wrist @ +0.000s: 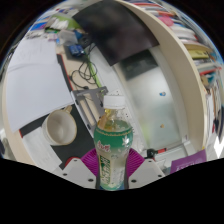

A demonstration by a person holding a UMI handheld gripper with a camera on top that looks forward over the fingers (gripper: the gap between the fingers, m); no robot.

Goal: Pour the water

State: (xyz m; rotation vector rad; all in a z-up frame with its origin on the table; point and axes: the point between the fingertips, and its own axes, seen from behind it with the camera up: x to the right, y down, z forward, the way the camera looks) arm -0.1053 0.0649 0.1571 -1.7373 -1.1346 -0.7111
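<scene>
A clear plastic bottle point(113, 140) with a white cap and a green label stands upright between my fingers. My gripper point(112, 162) is shut on it, and the magenta pads point(92, 160) press against its lower body on both sides. The bottle's base is hidden low between the fingers. Beyond the fingers and to the left, a pale open cup point(60, 126) sits on a dark mat point(82, 140). The bottle's cap is to the right of the cup and apart from it.
The white table point(35, 80) stretches away on the left, with green cables point(88, 72) and small clutter further back. A pale curved desk edge point(185, 85) and shelves with books point(205, 60) rise on the right. A dark screen point(110, 25) stands at the back.
</scene>
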